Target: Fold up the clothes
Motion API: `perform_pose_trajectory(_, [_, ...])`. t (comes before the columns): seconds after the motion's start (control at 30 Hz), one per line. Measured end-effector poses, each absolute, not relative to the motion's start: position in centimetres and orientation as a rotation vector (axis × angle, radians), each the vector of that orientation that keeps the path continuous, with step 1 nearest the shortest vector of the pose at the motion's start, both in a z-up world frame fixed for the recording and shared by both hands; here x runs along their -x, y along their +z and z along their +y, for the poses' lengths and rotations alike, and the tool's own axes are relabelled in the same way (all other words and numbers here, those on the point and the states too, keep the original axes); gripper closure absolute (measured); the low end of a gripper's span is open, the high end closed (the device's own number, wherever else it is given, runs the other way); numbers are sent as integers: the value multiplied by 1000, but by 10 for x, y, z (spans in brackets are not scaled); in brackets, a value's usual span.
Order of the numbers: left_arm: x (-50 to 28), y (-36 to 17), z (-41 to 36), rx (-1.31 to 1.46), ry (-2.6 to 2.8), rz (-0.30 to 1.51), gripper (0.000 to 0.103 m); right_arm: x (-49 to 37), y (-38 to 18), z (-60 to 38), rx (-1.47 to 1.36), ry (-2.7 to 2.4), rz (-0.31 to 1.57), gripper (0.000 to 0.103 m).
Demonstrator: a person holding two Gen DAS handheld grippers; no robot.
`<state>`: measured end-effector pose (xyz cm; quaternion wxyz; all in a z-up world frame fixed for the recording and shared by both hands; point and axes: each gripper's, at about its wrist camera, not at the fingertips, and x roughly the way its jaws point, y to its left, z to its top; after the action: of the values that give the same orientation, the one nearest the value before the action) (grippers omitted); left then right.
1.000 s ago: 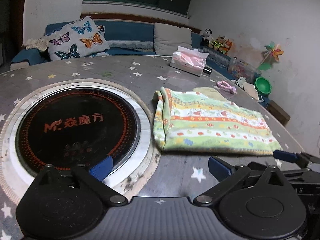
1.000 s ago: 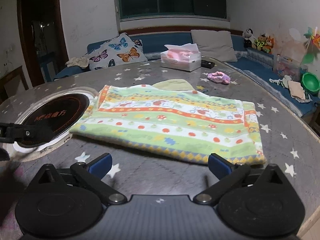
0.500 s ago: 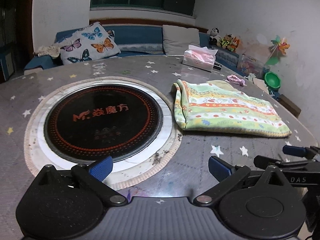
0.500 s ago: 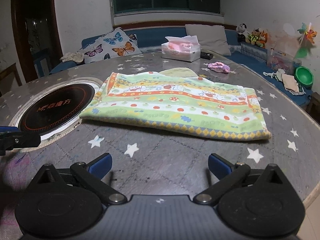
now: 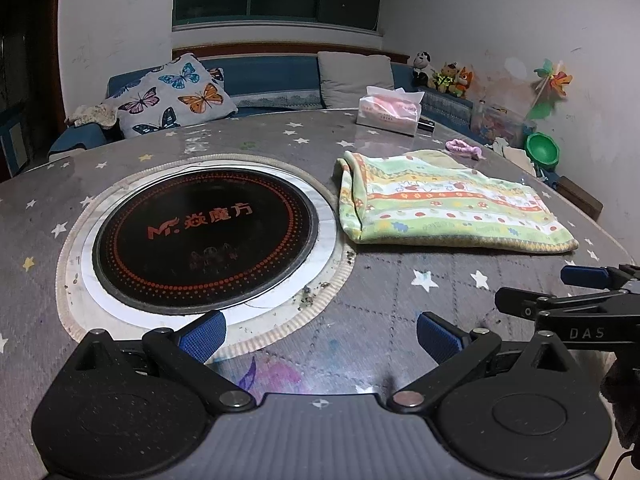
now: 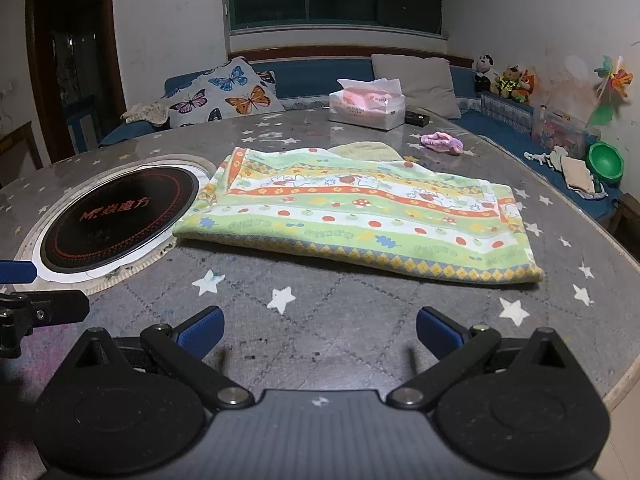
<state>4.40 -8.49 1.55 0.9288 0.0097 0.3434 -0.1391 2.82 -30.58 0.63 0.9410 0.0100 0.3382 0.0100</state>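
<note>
The folded striped cloth (image 6: pixel 356 216) lies flat at the centre of the right wrist frame on the starry worktop (image 6: pixel 320 332), just right of the round black cooktop (image 5: pixel 204 236). Left tongs (image 5: pixel 318 334) and right tongs (image 6: pixel 318 330) both gape wide and empty, low in their frames, apart from the cloth.

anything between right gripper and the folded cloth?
Nothing: in the right wrist view, only bare starred tabletop separates the open right gripper from the folded cloth.

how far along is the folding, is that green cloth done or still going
Done: the striped green cloth lies folded into a flat layered rectangle on the table, beside the round cooktop. In hand: nothing; the left claw and right claw are open, short of it. Left: possibly another fold; I can't tell.
</note>
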Motion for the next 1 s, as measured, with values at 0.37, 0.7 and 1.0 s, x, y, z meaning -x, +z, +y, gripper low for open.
perform_pose_trajectory(0.37, [-42, 15, -88, -25, -295, 703, 0, -29, 5, -302, -19, 20, 695, 0])
perform_pose_trajectory(0.7, [-40, 17, -94, -36, -309, 699, 0, -29, 5, -301, -23, 26, 693, 0])
perform_pose_trajectory(1.0, [-39, 20, -101, -48, -329, 693, 0, -30, 6, -301, -27, 30, 691, 0])
